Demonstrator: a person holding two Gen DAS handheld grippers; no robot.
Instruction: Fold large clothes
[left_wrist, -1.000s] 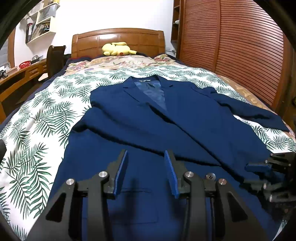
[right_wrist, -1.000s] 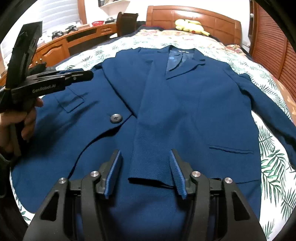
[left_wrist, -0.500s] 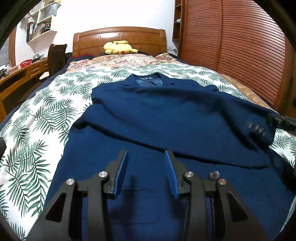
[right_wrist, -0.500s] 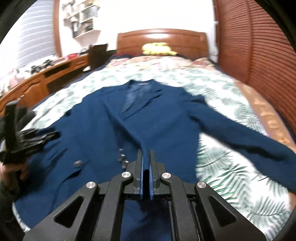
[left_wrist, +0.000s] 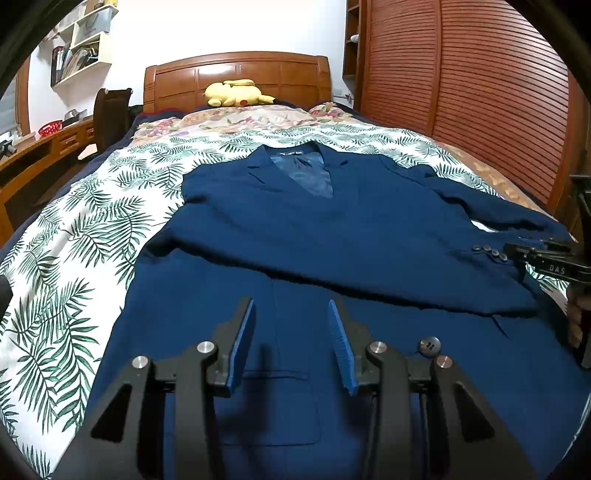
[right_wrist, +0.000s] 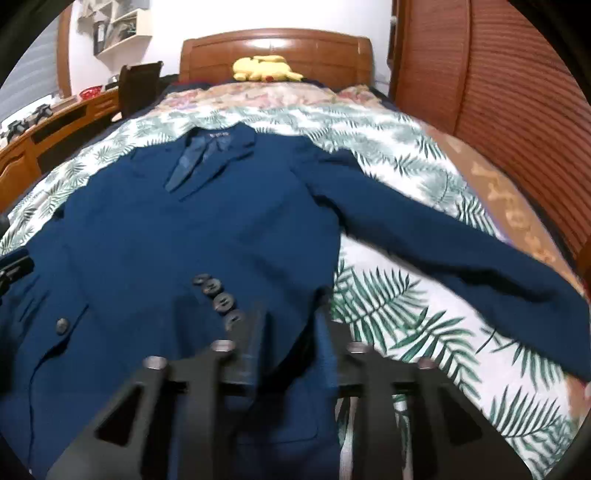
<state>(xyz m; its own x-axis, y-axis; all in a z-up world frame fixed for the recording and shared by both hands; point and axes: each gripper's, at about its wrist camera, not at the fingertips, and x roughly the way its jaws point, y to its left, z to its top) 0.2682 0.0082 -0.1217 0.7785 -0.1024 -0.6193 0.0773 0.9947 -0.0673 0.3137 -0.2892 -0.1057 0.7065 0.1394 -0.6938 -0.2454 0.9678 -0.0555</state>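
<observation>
A navy blue suit jacket (left_wrist: 332, 229) lies face up on the bed, collar toward the headboard; it also shows in the right wrist view (right_wrist: 166, 236). Its left sleeve is folded across the chest, cuff buttons (right_wrist: 218, 299) lying by the right gripper. The other sleeve (right_wrist: 461, 258) stretches out to the right over the bedspread. My left gripper (left_wrist: 291, 343) is open and empty above the jacket's lower front near a pocket. My right gripper (right_wrist: 288, 347) is open just behind the folded cuff, blurred; it also shows at the right edge of the left wrist view (left_wrist: 524, 254).
The bed has a palm-leaf bedspread (left_wrist: 74, 236) and a wooden headboard (left_wrist: 236, 74) with a yellow plush toy (left_wrist: 236, 92). A slatted wooden wardrobe (left_wrist: 480, 92) runs along the right. A wooden desk (left_wrist: 33, 155) and dark chair (left_wrist: 110, 114) stand at the left.
The right gripper carried the left sleeve's cuff across the jacket's chest, then opened and let it go. The left gripper has stayed open over the lower front.
</observation>
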